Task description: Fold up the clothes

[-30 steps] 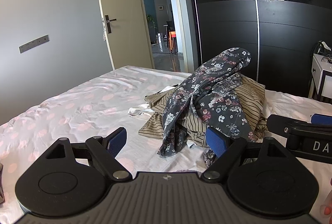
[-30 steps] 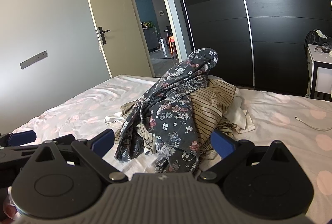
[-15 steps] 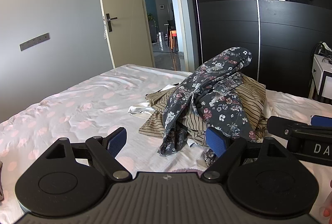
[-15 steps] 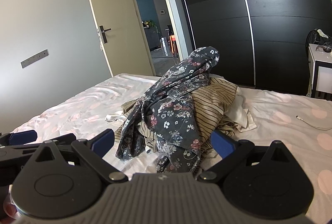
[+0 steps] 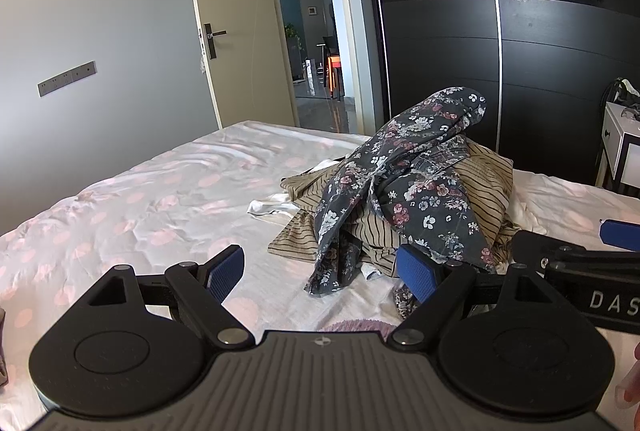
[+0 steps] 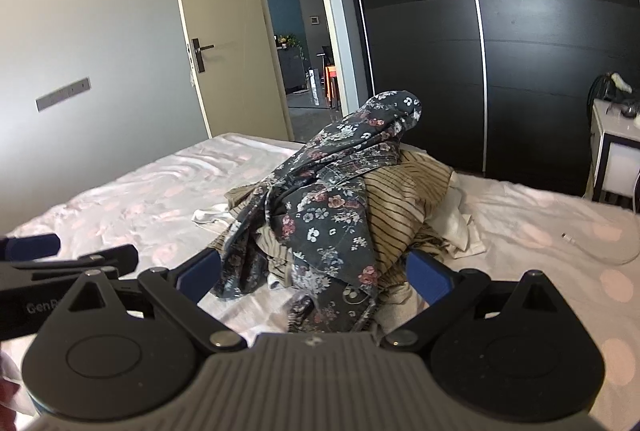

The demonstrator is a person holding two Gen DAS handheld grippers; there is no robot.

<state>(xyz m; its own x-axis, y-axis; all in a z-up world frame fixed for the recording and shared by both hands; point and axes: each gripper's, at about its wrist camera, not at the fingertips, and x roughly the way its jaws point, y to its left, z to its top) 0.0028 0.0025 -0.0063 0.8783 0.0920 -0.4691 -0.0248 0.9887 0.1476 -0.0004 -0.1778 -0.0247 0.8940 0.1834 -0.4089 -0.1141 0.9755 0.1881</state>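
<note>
A heap of clothes lies mid-bed: a dark floral garment [image 5: 416, 175] [image 6: 328, 199] draped over a tan striped one [image 5: 484, 183] [image 6: 400, 207], with white cloth [image 5: 268, 207] [image 6: 460, 227] poking out at the sides. My left gripper [image 5: 320, 273] is open, held just short of the heap's near left edge, nothing between its blue pads. My right gripper [image 6: 316, 271] is open too, its fingers straddling the heap's near side; I cannot tell whether it touches. Each gripper shows at the edge of the other's view.
The bed [image 5: 160, 199] has a white sheet with pink dots. A black sliding wardrobe [image 5: 500, 51] stands behind, an open door [image 5: 232, 31] to the left, a white side table [image 6: 612, 159] at right. A white cable [image 6: 600, 251] lies on the bed's right part.
Both grippers have edged forward toward the heap; the clothes loom a little larger. The right gripper has come closer to the floral garment. Jaws stay open.
</note>
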